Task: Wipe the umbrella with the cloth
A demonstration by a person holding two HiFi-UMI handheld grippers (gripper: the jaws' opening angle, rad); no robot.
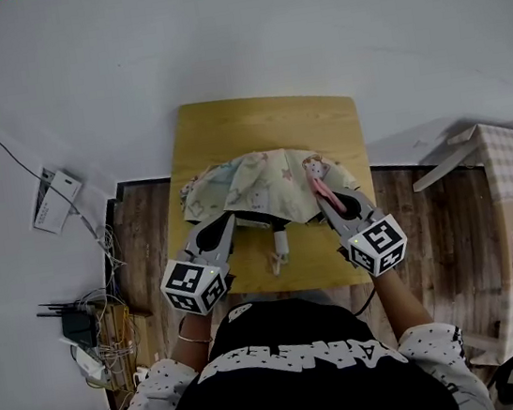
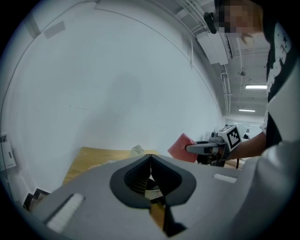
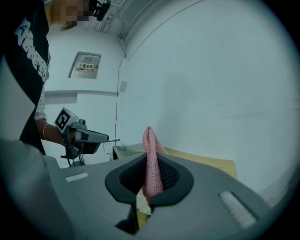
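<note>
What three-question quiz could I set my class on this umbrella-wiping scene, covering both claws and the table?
1. True or false: the right claw is shut on the pink cloth.
2. Pick one: the umbrella on the wooden table is A) open, B) folded shut, C) rolled and strapped.
3. Fill the gap: the left claw has its jaws ____ (together or apart), with nothing showing between them.

Key: 1 true; 2 A; 3 together.
</note>
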